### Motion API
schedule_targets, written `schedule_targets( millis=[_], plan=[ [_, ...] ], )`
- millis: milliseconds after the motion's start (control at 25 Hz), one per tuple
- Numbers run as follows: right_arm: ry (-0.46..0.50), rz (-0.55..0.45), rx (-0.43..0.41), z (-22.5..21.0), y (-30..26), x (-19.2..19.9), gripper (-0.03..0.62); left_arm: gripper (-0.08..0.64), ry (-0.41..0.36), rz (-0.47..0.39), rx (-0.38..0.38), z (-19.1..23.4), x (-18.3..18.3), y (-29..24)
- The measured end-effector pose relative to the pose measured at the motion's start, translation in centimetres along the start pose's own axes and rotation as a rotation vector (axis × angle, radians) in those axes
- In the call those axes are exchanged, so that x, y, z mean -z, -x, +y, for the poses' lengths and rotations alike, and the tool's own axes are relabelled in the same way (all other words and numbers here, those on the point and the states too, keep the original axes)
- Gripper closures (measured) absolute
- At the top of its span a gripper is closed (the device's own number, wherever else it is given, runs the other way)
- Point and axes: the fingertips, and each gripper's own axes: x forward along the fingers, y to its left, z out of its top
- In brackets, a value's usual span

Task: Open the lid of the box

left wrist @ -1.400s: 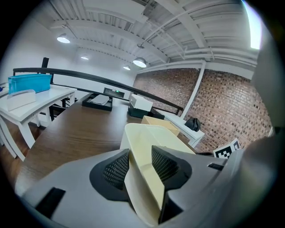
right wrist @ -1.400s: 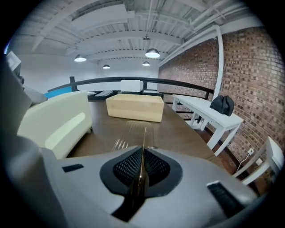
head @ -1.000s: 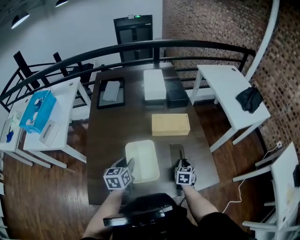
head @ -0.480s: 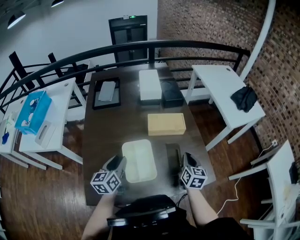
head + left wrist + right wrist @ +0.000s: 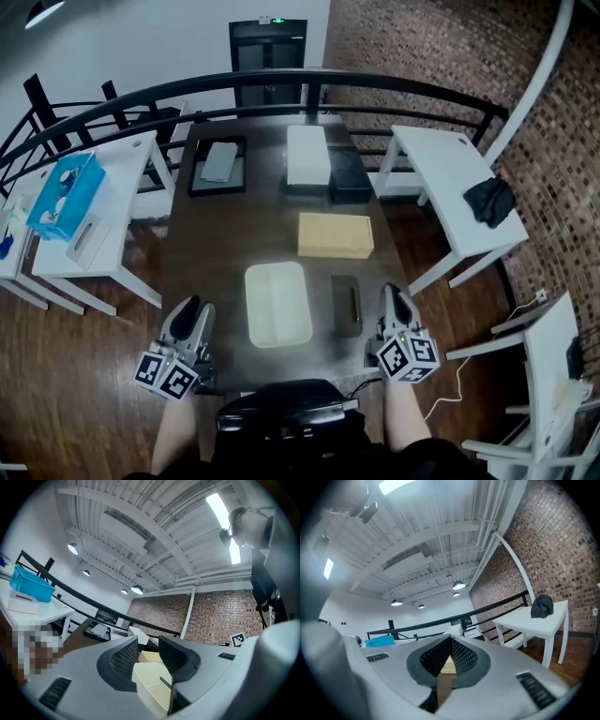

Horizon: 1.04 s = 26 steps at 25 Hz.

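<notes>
A cream rectangular box with its lid on lies flat near the table's front edge. My left gripper hangs off the table's front left corner, well left of the box, open and empty. In the left gripper view the cream box shows through the gap of the left gripper. My right gripper is off the table's front right edge, shut on nothing. In the right gripper view the right gripper has its tips together, with a tan box beyond.
A dark flat tray lies right of the cream box. Farther back are a tan box, a white box, a black box and a black tray. White side tables flank the dark table.
Both grippers have drawn away from the cream box's sides, outward and back to the table's front corners. The box has not moved.
</notes>
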Motion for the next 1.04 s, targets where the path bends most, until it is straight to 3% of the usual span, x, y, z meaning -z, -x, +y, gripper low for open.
schedule_targets(
  millis=[120,360,1040],
  plan=[
    [0.044,0.002,-0.002,0.6,0.0,-0.5,0.592,0.433,0.004,-0.03,-0.008,0.5,-1.3,1.3],
    [0.022,0.016,-0.007,0.6,-0.1,0.4,0.592,0.439,0.018,-0.05,-0.02,1.4,-2.0,2.1],
    [0.062,0.019,0.009,1.1,-0.2,-0.4,0.591,0.439,0.015,-0.022,0.0,1.7,-0.8,1.0]
  ],
)
